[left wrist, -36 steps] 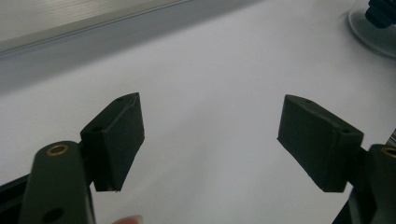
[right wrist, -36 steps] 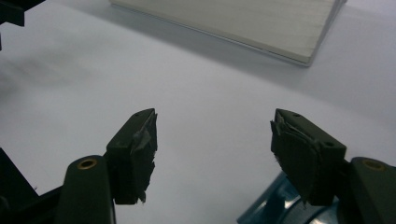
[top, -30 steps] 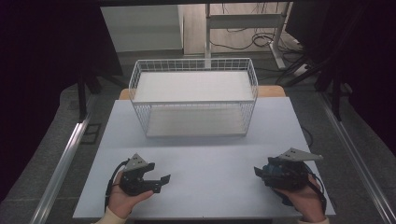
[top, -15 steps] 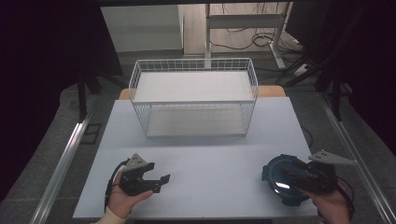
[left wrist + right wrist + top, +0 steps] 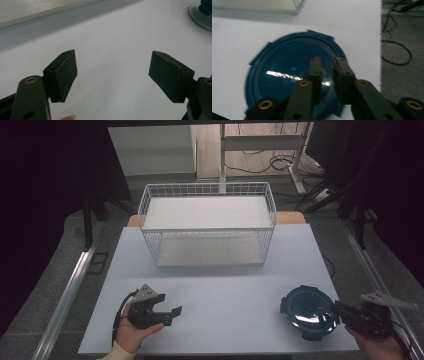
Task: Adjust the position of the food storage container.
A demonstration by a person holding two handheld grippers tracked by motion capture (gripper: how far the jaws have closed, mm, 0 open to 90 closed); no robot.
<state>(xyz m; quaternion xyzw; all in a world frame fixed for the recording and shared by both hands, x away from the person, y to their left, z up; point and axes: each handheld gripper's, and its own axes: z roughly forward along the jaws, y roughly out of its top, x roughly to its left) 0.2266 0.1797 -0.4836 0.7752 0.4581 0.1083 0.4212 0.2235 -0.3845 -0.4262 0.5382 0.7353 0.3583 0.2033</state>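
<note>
We see the blue lid [image 5: 307,311] now lying on the table [image 5: 225,285] at about four o'clock; the right gripper [image 5: 341,312] has just been closing onto its rim, ready to lift it. The left gripper [image 5: 172,312] waits at seven o'clock, half open, empty.

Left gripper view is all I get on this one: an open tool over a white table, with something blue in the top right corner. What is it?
Observer: A round dark blue lid, lying flat near the right front edge of the table in the high view.
Operator: Is the right tool on it?
Observer: The right tool reaches over the lid's rim. Its jaws have just been closing to a narrow gap, and I cannot tell whether they pinch anything.
Operator: Anything else on the table?
Observer: A white wire basket stands at the far side, apart from the lid.
</note>
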